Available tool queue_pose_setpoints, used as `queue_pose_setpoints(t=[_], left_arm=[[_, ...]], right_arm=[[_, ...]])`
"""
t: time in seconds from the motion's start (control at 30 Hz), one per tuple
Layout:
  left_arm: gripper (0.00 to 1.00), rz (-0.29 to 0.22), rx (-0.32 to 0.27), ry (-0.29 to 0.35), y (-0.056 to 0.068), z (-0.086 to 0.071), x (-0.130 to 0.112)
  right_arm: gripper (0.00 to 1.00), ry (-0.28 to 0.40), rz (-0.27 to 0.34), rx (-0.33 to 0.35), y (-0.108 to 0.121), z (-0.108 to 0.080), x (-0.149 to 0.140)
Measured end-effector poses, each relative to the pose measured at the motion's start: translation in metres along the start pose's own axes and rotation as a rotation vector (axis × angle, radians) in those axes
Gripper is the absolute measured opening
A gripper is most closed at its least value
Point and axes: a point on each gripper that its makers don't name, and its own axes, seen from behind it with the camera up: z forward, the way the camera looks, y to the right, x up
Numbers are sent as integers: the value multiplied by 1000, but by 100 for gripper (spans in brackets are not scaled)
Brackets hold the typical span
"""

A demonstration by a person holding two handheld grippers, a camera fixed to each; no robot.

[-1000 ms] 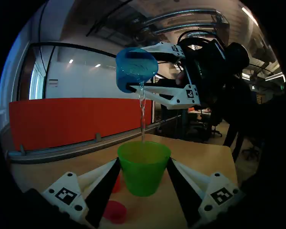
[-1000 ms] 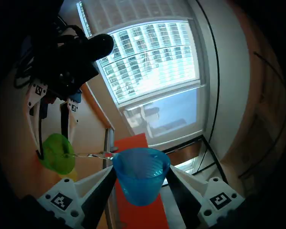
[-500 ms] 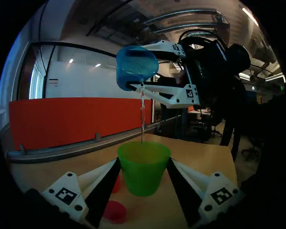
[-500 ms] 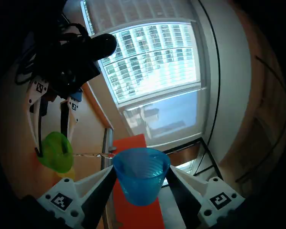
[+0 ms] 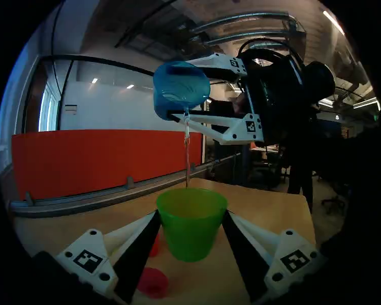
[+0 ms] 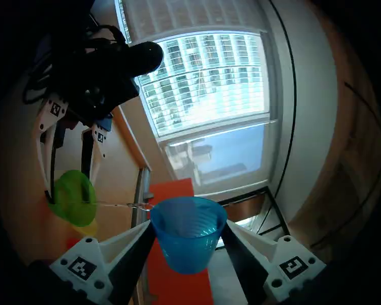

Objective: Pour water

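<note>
Blue cup [image 5: 181,90], pinched in tipped right tool [image 6: 189,231], pours water [image 5: 186,152] into green cup [image 5: 191,231] clamped in left tool [image 5: 191,216].

Left gripper view looks level, close past my green cup [image 5: 191,229]; right gripper view, rolled sideways, past my blue cup [image 6: 189,239]; both cups shared.

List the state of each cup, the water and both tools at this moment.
blue cup: tipped on its side, pouring from its rim.
green cup: upright, mouth open under the blue cup.
water stream: thin, falling from the blue cup into the green cup.
left tool: shut on the green cup.
right tool: shut on the blue cup.
</note>
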Motion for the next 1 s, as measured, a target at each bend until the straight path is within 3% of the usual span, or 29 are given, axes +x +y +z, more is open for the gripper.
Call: queue_pose_setpoints(t=[1.0], left_arm=[[85,3,-1,4,1,-1,4]], right_arm=[[88,6,-90,2,0,3,6]])
